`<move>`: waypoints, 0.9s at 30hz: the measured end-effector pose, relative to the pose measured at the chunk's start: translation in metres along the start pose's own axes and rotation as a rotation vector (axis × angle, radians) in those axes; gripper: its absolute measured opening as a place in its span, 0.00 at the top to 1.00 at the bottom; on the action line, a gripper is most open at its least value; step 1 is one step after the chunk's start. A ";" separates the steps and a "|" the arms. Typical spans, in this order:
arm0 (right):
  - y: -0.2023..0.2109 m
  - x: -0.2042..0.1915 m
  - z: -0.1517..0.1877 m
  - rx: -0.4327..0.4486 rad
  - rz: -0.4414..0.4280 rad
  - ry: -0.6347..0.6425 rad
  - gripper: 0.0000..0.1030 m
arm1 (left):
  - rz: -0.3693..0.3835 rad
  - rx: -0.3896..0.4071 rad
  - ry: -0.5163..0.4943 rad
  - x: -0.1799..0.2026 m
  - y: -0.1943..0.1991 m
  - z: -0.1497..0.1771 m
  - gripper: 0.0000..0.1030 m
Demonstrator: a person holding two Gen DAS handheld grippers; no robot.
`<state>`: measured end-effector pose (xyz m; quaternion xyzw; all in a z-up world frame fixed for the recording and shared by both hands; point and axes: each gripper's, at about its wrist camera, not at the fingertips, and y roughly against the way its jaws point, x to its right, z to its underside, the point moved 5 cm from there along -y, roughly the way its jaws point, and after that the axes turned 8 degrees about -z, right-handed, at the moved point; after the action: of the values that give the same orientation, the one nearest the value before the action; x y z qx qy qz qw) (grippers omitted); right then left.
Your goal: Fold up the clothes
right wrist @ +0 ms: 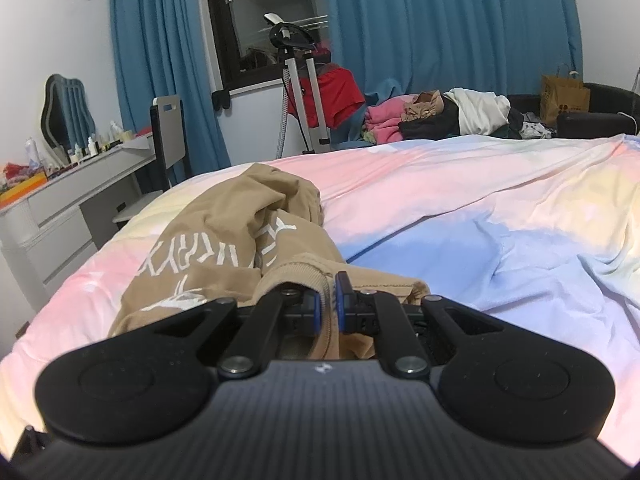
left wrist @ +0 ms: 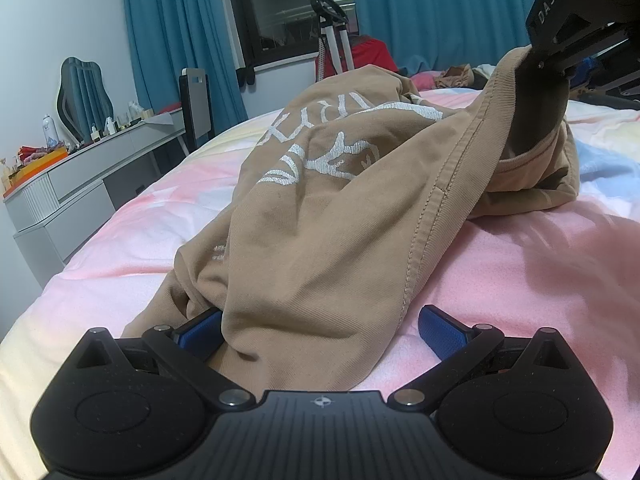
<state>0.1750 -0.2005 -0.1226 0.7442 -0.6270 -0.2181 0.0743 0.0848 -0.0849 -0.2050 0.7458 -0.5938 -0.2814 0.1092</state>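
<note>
A tan T-shirt [left wrist: 320,208] with white print lies bunched on the pastel bedspread [left wrist: 120,240]. My left gripper [left wrist: 320,330] is open, its blue pads on either side of the shirt's near end, which lies between them. My right gripper [right wrist: 328,304] is shut on the shirt's ribbed collar [right wrist: 320,276] and holds it above the bed. In the left wrist view the right gripper [left wrist: 560,60] shows at the upper right, lifting the collar. The tan shirt [right wrist: 224,248] also trails away to the left in the right wrist view.
A grey dresser [left wrist: 80,184] with bottles and a mirror [left wrist: 82,92] stands left of the bed. A pile of clothes [right wrist: 440,116] lies at the bed's far side, with a garment steamer stand [right wrist: 300,80], blue curtains [right wrist: 440,20] and a paper bag [right wrist: 564,96] behind.
</note>
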 end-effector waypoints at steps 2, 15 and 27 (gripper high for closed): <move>-0.001 -0.002 0.001 -0.003 0.002 0.011 0.90 | 0.001 0.000 0.000 0.000 0.001 0.000 0.00; -0.001 -0.001 0.003 -0.005 0.002 0.002 0.90 | 0.003 -0.001 -0.001 -0.004 0.001 0.001 0.00; -0.001 -0.003 0.003 -0.006 -0.003 0.002 0.90 | 0.003 -0.001 -0.001 -0.006 0.001 0.001 0.00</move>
<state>0.1738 -0.1971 -0.1249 0.7451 -0.6251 -0.2194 0.0767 0.0822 -0.0798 -0.2038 0.7447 -0.5949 -0.2818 0.1101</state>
